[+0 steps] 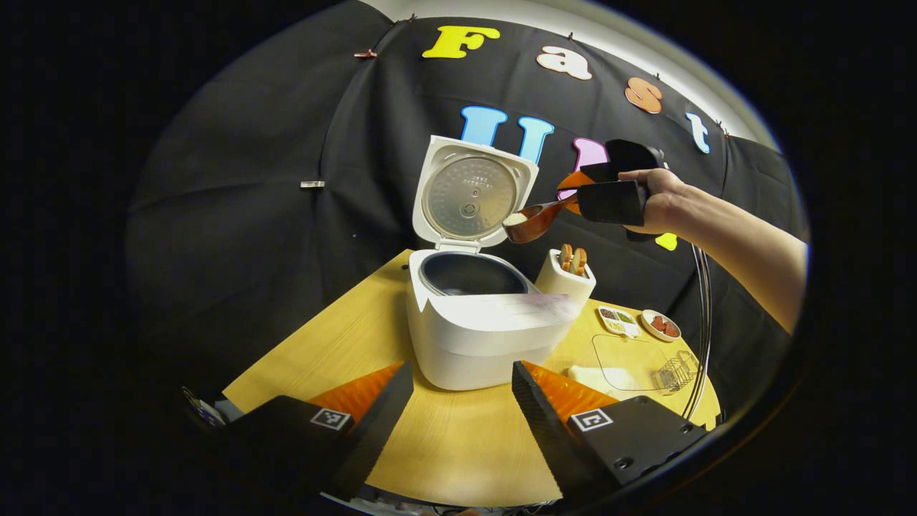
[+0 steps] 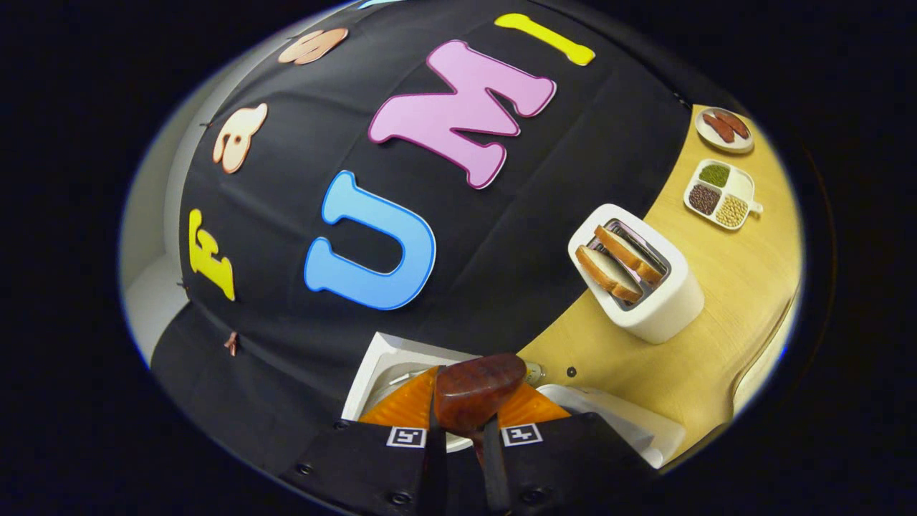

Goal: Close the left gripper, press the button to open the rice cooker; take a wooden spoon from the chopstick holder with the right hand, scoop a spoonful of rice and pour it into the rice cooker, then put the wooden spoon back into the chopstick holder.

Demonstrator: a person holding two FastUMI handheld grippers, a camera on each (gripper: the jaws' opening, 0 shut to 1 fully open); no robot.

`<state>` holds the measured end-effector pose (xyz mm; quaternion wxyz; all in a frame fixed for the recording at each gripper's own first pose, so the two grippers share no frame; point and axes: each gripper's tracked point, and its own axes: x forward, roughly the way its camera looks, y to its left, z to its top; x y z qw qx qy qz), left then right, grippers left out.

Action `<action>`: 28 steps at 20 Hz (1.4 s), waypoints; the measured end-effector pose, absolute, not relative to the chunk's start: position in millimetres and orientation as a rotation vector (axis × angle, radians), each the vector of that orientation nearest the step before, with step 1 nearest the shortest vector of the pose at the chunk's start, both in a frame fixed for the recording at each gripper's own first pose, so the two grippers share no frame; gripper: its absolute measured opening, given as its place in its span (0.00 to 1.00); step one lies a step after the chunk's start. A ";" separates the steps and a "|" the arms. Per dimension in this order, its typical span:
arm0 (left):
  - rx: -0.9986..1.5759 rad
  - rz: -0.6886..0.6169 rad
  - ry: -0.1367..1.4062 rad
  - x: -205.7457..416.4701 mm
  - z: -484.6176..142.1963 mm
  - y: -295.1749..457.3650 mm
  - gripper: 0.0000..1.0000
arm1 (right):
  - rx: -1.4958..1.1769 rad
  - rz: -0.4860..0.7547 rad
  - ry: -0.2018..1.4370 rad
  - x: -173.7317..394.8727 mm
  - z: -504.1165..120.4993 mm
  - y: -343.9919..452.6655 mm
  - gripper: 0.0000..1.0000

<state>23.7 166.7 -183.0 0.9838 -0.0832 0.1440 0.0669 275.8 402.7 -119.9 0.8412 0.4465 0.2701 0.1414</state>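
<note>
Wooden spoon (image 1: 539,217), loaded with rice, is pinched by the right gripper (image 1: 609,193) and held level above the open rice cooker (image 1: 480,315) (so nothing spills early); the left gripper (image 1: 458,401) is spread, parked low before it.

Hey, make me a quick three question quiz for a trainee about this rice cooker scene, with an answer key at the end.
1. True or false: the rice cooker has its lid raised.
2. What does the wooden spoon carry in its bowl? A) rice B) beans C) nothing
3. Fill in: in the left gripper view, the right tongs hold the spoon above and to the right of the cooker's ____ pot.

Key
1. True: the lid stands upright behind the pot.
2. A: a white heap of rice sits in the bowl.
3. Inner: the dark inner pot lies open below. The left tongs are open, holding nothing.
</note>
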 end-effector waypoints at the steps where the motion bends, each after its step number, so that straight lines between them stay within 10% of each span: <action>1: -0.165 0.137 0.284 24.2 -181.0 169.2 0.96 | 0.915 0.309 0.563 274.4 -120.4 407.9 0.23; 28: -0.145 0.159 0.369 -2.2 -208.5 178.5 0.96 | 0.096 0.730 0.403 209.8 -170.6 490.7 0.23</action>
